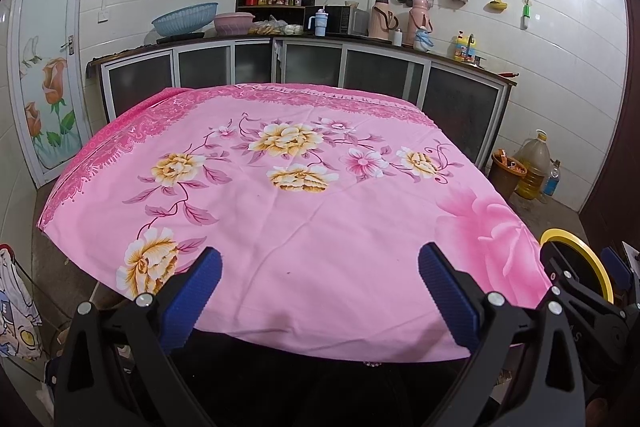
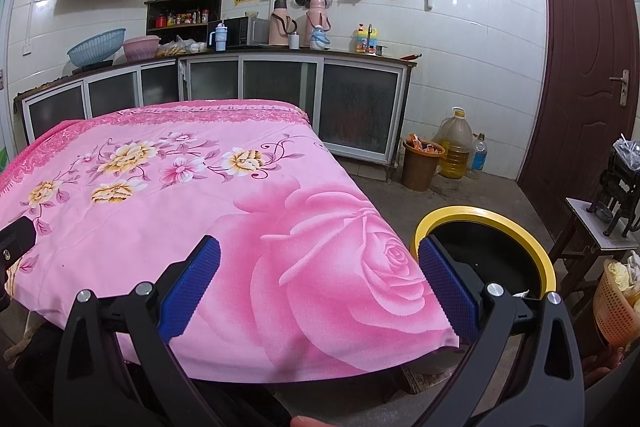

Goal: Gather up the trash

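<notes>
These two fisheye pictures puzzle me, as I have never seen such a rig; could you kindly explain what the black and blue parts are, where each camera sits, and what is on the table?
There is no robot here: a person holds one hand-held gripper in each hand, and each carries a camera looking forward along its jaws. The left gripper and the right gripper both have their blue-padded jaws wide apart and hold nothing. Both look over a table covered by a pink floral cloth, on which I see no loose items. Beside the table's right corner stands a yellow-rimmed bin, dark inside, with a pale scrap near its rim. Behind is a kitchen counter.
</notes>
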